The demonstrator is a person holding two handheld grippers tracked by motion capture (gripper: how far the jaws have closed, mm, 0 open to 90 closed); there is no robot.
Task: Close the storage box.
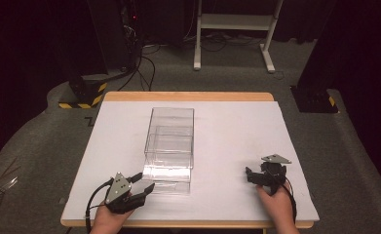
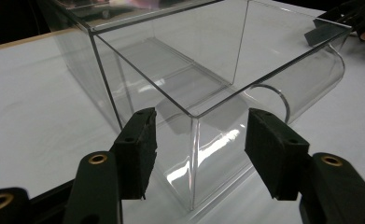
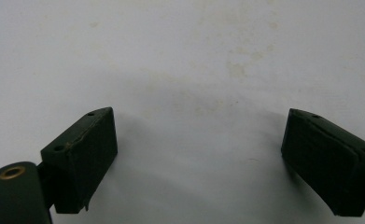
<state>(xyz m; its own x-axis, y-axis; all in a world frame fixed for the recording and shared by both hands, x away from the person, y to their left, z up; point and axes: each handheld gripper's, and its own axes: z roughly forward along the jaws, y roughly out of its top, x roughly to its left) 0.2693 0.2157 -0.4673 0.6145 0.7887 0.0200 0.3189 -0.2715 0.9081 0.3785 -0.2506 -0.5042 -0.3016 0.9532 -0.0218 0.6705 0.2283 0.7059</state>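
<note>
Box: a clear plastic box (image 1: 169,145) lies on the white table (image 1: 227,126), a little left of its middle, long side running away from the person; a smaller clear part seems to sit inside or on it.
Left gripper: the left gripper (image 1: 142,185) is at the near left of the table, jaws spread wide and holding nothing, pointing at the box's near left corner.
Box against left gripper: in the left gripper view the near upright corner of the box (image 2: 195,140) stands between the two jaws (image 2: 198,154), just ahead of them; I cannot tell whether either pad touches the plastic.
Right gripper: the right gripper (image 1: 250,176) is at the near right, well apart from the box, jaws released and wide open (image 3: 196,163) over bare white table (image 3: 194,56).
Edges: the box's near end is near the table's front edge, with a strip of table before it; its far end stops short of the wooden back edge (image 1: 188,96).
Open room: broad bare table lies to the right of the box, between it and the right gripper, and a narrower band to its left.
Hard to make out: the clear walls overlap and reflect, so the box's inner parts are hard to separate; a curved clear piece (image 2: 306,88) shows at its far side in the left gripper view.
Cut off: both forearms are cut by the bottom of the high view.
</note>
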